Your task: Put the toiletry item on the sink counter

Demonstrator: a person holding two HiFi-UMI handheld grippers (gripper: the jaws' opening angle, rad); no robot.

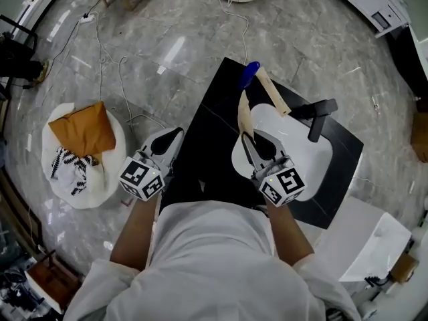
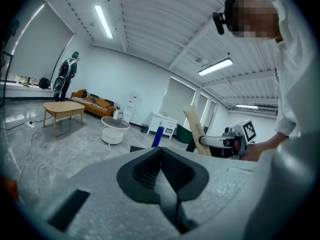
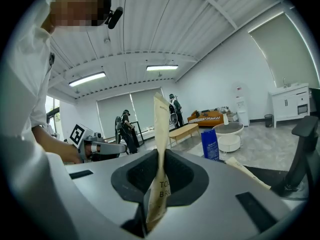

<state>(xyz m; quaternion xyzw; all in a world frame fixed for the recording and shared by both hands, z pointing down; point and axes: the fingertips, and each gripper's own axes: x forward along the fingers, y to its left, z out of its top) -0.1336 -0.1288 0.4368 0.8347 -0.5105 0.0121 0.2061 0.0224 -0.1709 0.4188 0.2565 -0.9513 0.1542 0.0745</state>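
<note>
My right gripper [image 1: 249, 138] hangs over the white sink basin [image 1: 314, 162], shut on a cream toothbrush packet [image 1: 244, 114] that stands upright between its jaws [image 3: 160, 134]. The same packet [image 2: 194, 129] shows in the left gripper view, at the tip of the right gripper [image 2: 210, 141]. A second cream packet [image 1: 273, 91] and a blue tube [image 1: 251, 73] lie at the far end of the black counter [image 1: 207, 146]. My left gripper [image 1: 175, 136] is shut with nothing in it, at the counter's left edge.
A black faucet [image 1: 317, 116] stands at the basin's right side. Left of the counter a white round stool [image 1: 100, 186] carries an orange cloth [image 1: 83, 129] and a striped cloth. Cables run over the marble floor [image 1: 120, 72]. A white block [image 1: 374, 246] sits at lower right.
</note>
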